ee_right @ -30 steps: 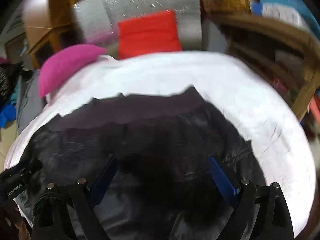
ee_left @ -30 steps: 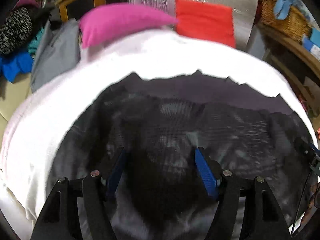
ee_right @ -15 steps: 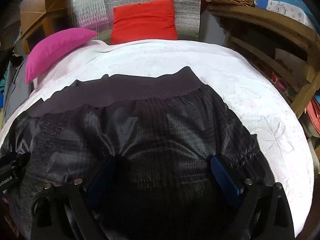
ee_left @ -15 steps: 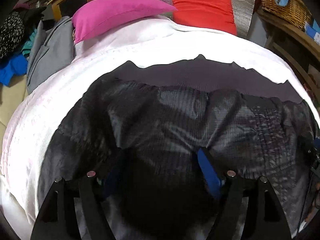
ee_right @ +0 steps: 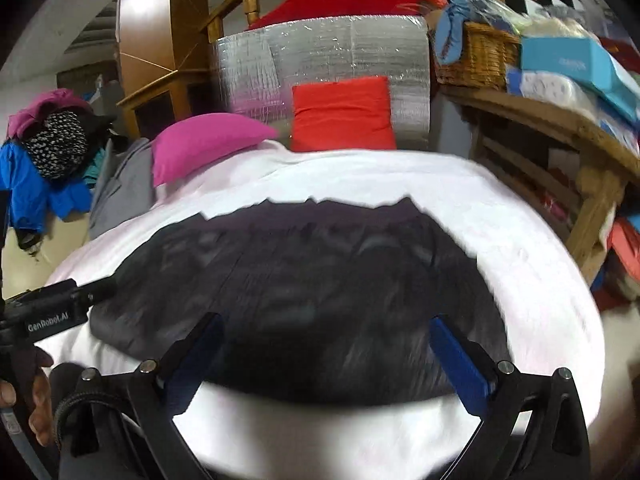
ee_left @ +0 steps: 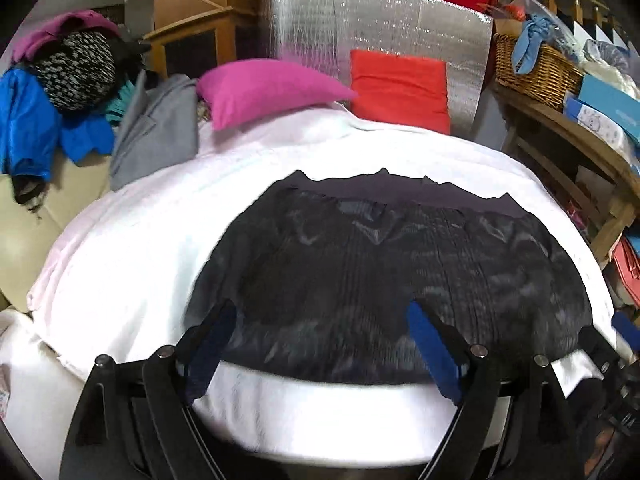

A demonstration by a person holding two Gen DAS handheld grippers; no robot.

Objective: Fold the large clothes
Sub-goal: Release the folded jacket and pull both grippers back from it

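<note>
A large black quilted garment (ee_left: 392,272) (ee_right: 312,288) lies folded flat on the white bed cover (ee_left: 132,248) (ee_right: 520,248), its ribbed hem along the far edge. My left gripper (ee_left: 320,316) hovers over the garment's near edge, jaws opening, with nothing pressed between the blue pads (ee_left: 432,352). My right gripper (ee_right: 324,328) also hangs above the near edge, jaws still spreading wide, its blue pads (ee_right: 460,360) clear of the cloth. The left gripper's body (ee_right: 52,312) shows at the left edge of the right wrist view, held by a hand (ee_right: 40,392).
A pink pillow (ee_left: 264,92) and a red cushion (ee_left: 400,88) lean at the bed's head before a silver foil panel (ee_left: 380,32). Piled clothes (ee_left: 60,92) and a grey garment (ee_left: 156,124) lie left. A wooden shelf (ee_left: 580,152) with a wicker basket (ee_left: 536,72) stands right.
Both grippers have let the garment go, opened wider and pulled back and up from it. The garment now lies farther off, with white cover showing at its near edge.
</note>
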